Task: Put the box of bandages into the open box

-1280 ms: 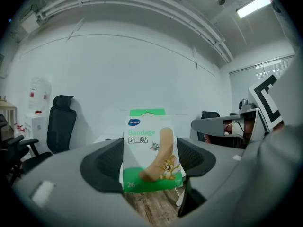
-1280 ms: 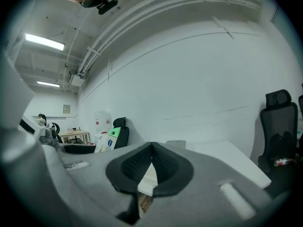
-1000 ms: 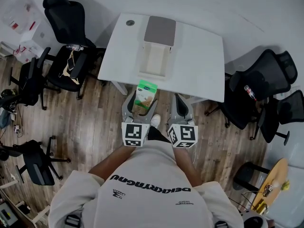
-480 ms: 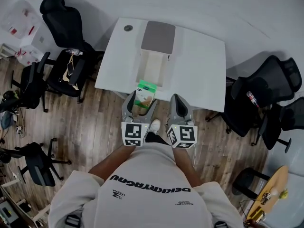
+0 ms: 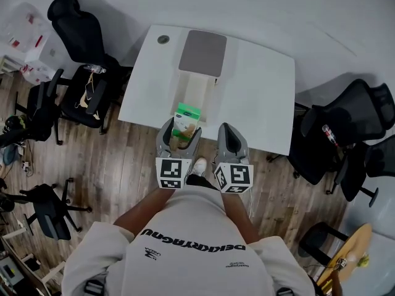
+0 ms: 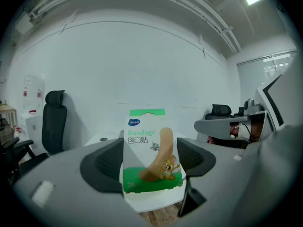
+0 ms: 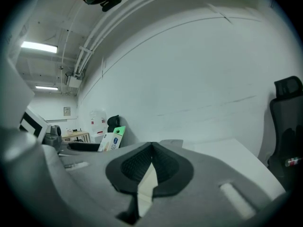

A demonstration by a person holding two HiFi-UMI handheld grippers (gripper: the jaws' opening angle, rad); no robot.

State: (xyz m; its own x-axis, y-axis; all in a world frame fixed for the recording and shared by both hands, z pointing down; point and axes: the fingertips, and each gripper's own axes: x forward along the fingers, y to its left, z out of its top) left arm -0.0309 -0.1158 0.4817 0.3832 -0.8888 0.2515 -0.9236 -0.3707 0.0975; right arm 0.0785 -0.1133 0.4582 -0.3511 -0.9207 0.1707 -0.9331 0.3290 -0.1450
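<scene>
Bandages held at the near edge of the desk

Left gripper [image 5: 181, 130] has its jaws clamped on the box of bandages [image 5: 187, 117], one dark pad pressed against each side. In the left gripper view the green-and-white box of bandages [image 6: 150, 150] stands upright between the jaws, its printed front facing the camera. From the head view it sits over the near edge of the white desk [image 5: 259, 91], right at the near end of the open box [image 5: 199, 88], and is not inside it. The open box lies lengthwise on the desk with its grey lid [image 5: 202, 53] folded back at the far end. The right gripper [image 5: 229, 134] is just beside the left gripper, and its jaws are closed together with nothing between them, as the right gripper view shows [image 7: 150, 162]. Black office chairs [image 5: 86, 85] stand on the wooden floor [image 5: 123, 159] around the desk.
</scene>
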